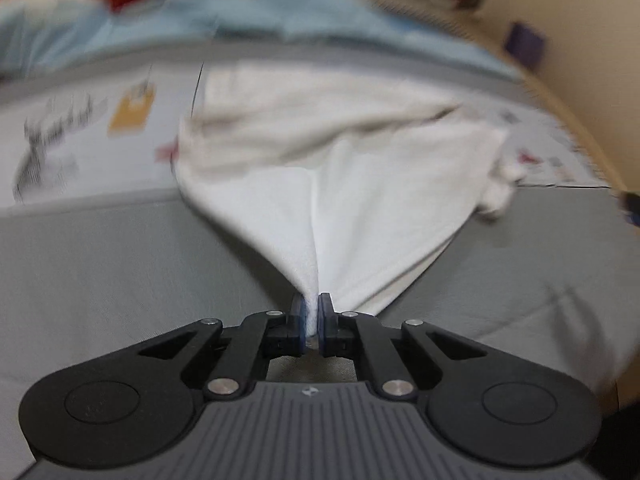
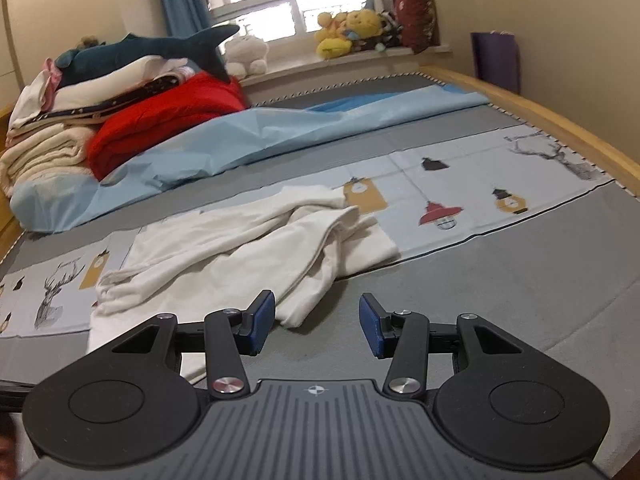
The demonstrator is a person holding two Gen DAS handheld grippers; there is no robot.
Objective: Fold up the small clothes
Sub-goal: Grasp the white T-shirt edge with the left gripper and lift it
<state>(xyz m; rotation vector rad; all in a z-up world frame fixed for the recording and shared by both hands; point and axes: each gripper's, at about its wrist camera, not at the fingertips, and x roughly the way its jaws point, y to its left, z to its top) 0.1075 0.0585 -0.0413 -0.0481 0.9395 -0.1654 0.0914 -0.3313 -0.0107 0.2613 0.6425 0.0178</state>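
A small white garment (image 1: 320,168) lies crumpled on the grey bed cover (image 1: 100,272). My left gripper (image 1: 313,312) is shut on its near corner, and the cloth fans out from the blue pads in a taut peak. The left wrist view is blurred. In the right wrist view the same white garment (image 2: 248,256) spreads across the bed, one folded end reaching toward me. My right gripper (image 2: 317,322) stands open just above the cover, its left pad (image 2: 262,316) beside that near end. Nothing sits between its pads.
A light sheet printed with deer and lanterns (image 2: 460,192) runs across the bed under the garment. Behind lie a pale blue sheet (image 2: 248,136), a red blanket (image 2: 168,120) and a stack of folded bedding with a plush shark (image 2: 152,52). A wooden bed rail (image 2: 560,120) borders the right.
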